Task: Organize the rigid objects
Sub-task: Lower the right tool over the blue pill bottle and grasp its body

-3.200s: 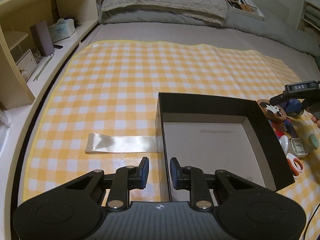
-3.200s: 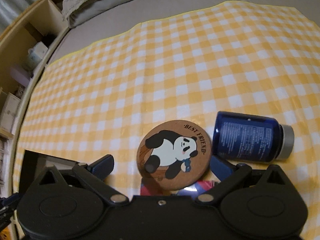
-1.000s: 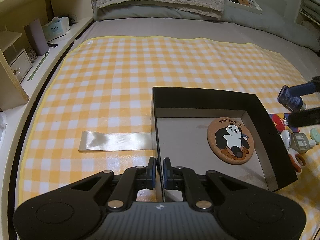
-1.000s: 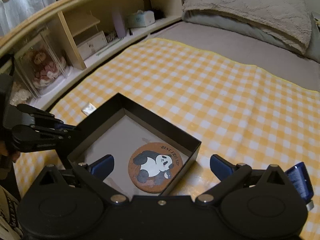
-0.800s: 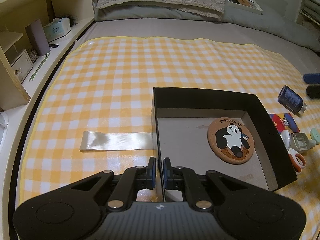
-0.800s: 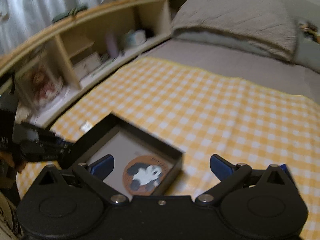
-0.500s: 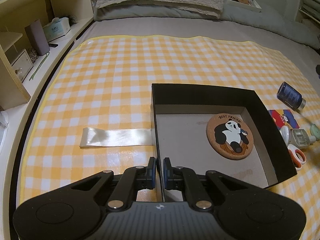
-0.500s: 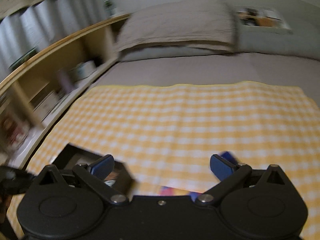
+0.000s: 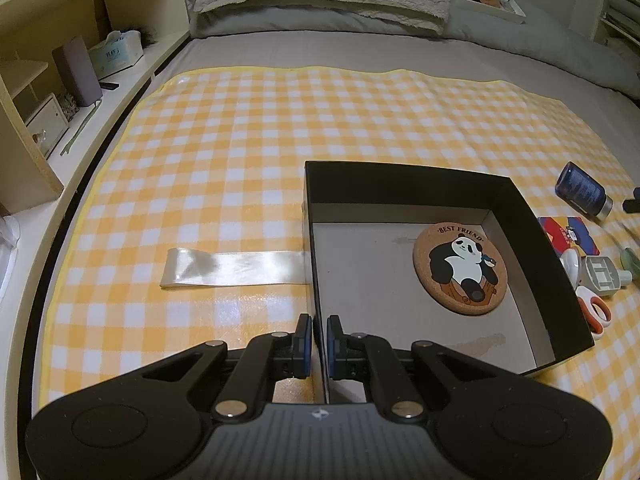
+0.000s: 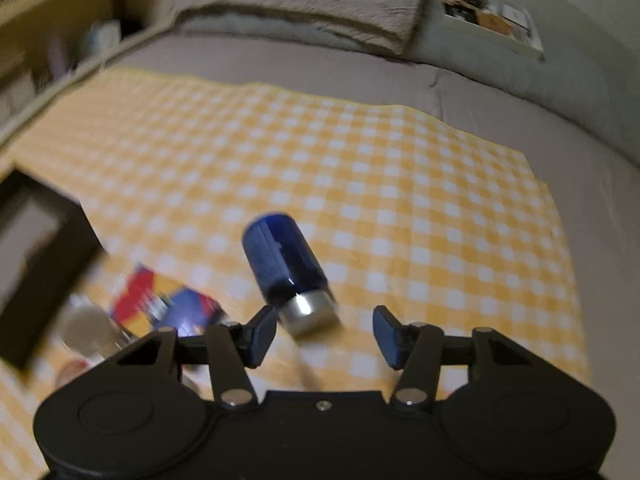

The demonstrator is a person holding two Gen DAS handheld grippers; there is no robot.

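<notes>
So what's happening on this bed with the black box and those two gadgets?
A person is sorting small items into a black box on a checkered cloth. The left gripper is clamped on the box's near wall, steadying it. A panda coaster already lies inside. The right gripper, jaws open, hovers just short of a blue bottle lying on its side. A colorful card, scissors and other bits wait beside the box.

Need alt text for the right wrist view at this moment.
Blurred view: the open right gripper faces a blue bottle lying on the yellow checked cloth, silver cap toward the camera. A red-and-blue card and the black box sit at left.
</notes>
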